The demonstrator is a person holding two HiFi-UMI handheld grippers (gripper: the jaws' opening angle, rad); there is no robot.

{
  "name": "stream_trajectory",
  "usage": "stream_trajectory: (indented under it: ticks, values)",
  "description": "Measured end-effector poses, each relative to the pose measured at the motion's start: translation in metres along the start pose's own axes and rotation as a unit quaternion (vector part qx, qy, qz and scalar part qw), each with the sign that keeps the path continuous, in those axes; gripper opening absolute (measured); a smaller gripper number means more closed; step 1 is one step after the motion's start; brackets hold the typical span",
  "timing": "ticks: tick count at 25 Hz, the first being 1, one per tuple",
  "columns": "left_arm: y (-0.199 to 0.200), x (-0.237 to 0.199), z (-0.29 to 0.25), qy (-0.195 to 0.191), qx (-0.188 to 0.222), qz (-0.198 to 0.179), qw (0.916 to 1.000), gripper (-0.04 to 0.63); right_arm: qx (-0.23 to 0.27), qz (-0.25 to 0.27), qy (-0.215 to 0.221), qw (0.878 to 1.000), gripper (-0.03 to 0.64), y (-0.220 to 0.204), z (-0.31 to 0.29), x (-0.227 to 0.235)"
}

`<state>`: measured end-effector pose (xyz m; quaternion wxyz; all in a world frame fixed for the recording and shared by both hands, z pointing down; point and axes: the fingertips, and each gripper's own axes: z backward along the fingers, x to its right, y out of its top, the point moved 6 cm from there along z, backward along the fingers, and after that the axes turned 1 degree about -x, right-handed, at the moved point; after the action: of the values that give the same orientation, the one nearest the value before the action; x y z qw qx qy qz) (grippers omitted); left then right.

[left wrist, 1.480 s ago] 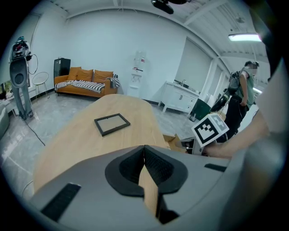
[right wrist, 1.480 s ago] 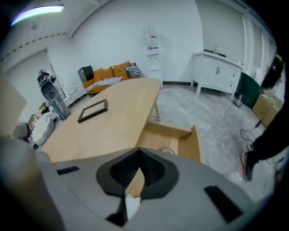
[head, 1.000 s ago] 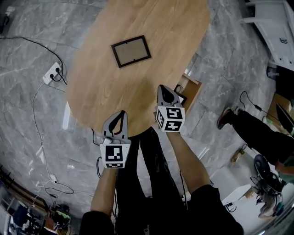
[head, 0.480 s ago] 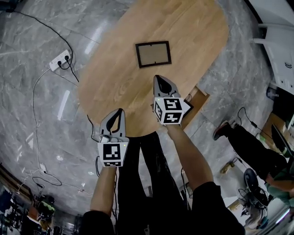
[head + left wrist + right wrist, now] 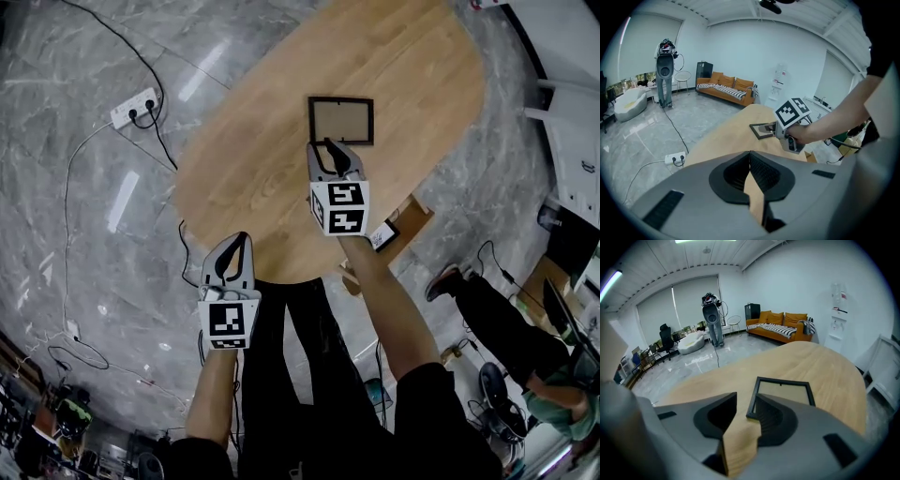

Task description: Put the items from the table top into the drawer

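A black picture frame lies flat on the oval wooden table. My right gripper hovers over the table just short of the frame's near edge. Its jaws have just been opening and stand open with only bare wood between them. In the right gripper view that gripper has the frame's near left corner just past its tips. My left gripper hangs at the table's near edge, shut and empty, and its tips meet in the left gripper view. An open wooden drawer juts out under the table's right side.
A white power strip with cables lies on the grey marble floor to the left. A seated person's legs are at the right, beyond the drawer. White furniture stands at the far right. An orange sofa is across the room.
My right gripper has moved forward over the table from near the drawer to the frame's near edge, and its jaws have opened. My left gripper has crept forward along the table's near edge.
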<state>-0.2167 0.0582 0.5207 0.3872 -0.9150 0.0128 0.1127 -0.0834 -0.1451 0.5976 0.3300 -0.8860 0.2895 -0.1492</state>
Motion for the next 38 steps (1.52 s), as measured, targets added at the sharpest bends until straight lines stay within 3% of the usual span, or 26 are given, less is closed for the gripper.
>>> stream_trajectory:
  ticks: [6,15,18,22,28,38]
  values:
    - [-0.007,-0.017,0.007,0.020,-0.008,0.017,0.9996,0.014,-0.045,0.025,0.012,0.999,0.170,0.001,-0.035,0.000]
    - [-0.020,-0.029,0.017,0.042,-0.012,0.034,0.9985,0.014,-0.089,0.043,-0.036,0.994,0.169,-0.003,-0.058,0.006]
    - [-0.021,-0.028,0.016,0.044,-0.011,0.035,0.9984,0.014,-0.113,0.084,-0.054,0.989,0.107,-0.002,-0.059,0.007]
    - [-0.023,-0.026,0.015,0.043,-0.011,0.038,0.9983,0.014,-0.156,0.127,-0.026,0.979,0.053,-0.003,-0.055,-0.003]
    - [-0.020,-0.015,0.014,0.028,-0.009,0.023,0.9993,0.014,-0.126,0.170,-0.019,0.977,0.048,-0.007,-0.035,-0.014]
    - [-0.010,0.011,0.012,0.001,-0.011,-0.012,0.9999,0.014,-0.104,0.123,-0.029,0.987,0.048,-0.011,0.013,0.009]
